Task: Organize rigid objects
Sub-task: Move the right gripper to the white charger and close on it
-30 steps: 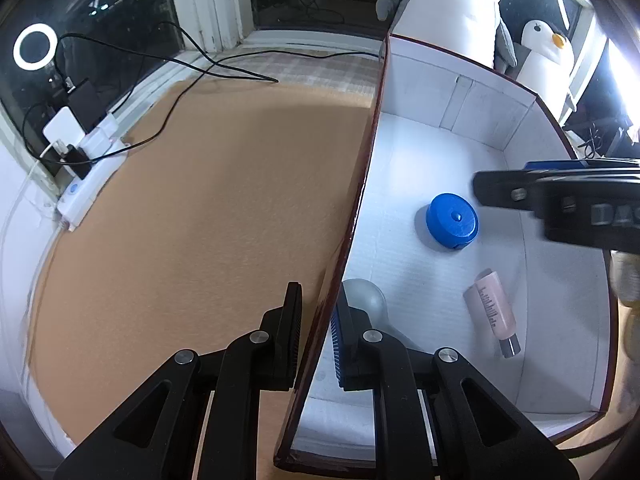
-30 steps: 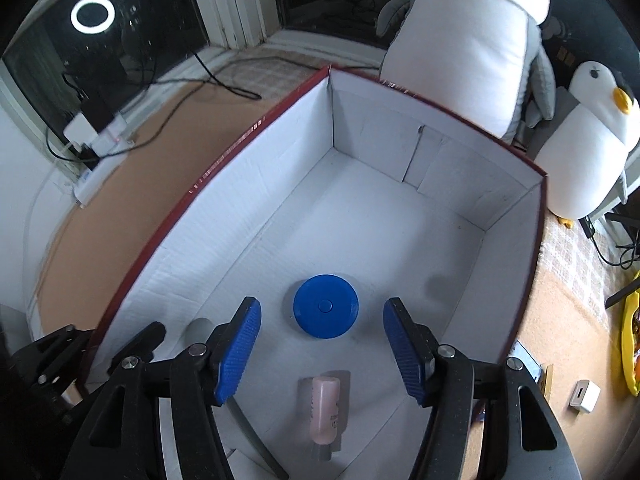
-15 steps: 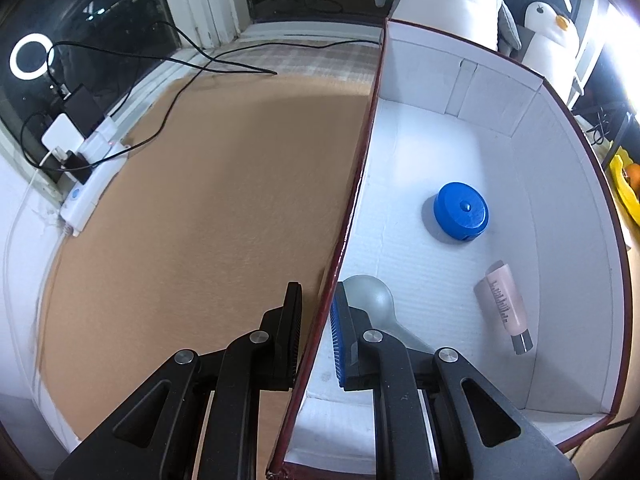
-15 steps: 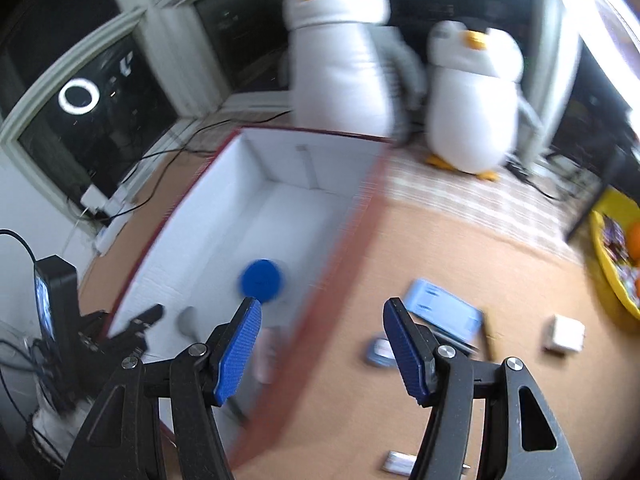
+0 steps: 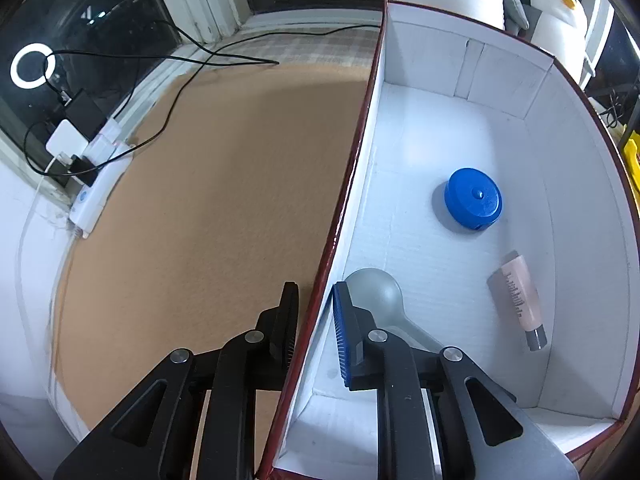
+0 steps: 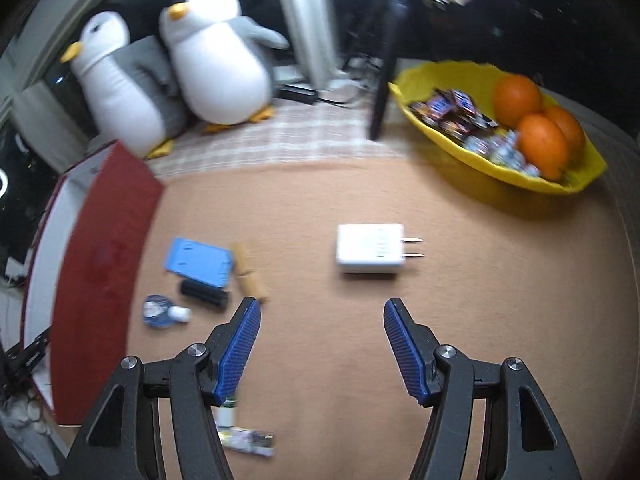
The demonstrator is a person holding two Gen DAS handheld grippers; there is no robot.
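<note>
My left gripper (image 5: 316, 320) is shut on the left wall of the red box (image 5: 352, 168), one finger outside, one inside. Inside on the white floor lie a blue round tape measure (image 5: 473, 198), a pink tube (image 5: 516, 300) and a grey spoon (image 5: 378, 294). My right gripper (image 6: 320, 340) is open and empty above the tan mat. Ahead of it lies a white charger plug (image 6: 370, 249). To its left lie a blue flat case (image 6: 199, 260), a black cylinder (image 6: 204, 293), a tan stick (image 6: 249, 274) and a small round blue item (image 6: 158, 310). The box's red outer wall (image 6: 100, 264) stands at the left.
Two plush penguins (image 6: 216, 60) stand behind the box. A yellow bowl (image 6: 500, 160) with oranges and sweets sits at the back right. A small tube (image 6: 244, 438) lies under the right gripper. A power strip with cables (image 5: 96, 184) lies at the mat's left edge.
My right gripper has left the box and swung right over the mat, now facing the charger plug. My left gripper has kept its hold on the box wall.
</note>
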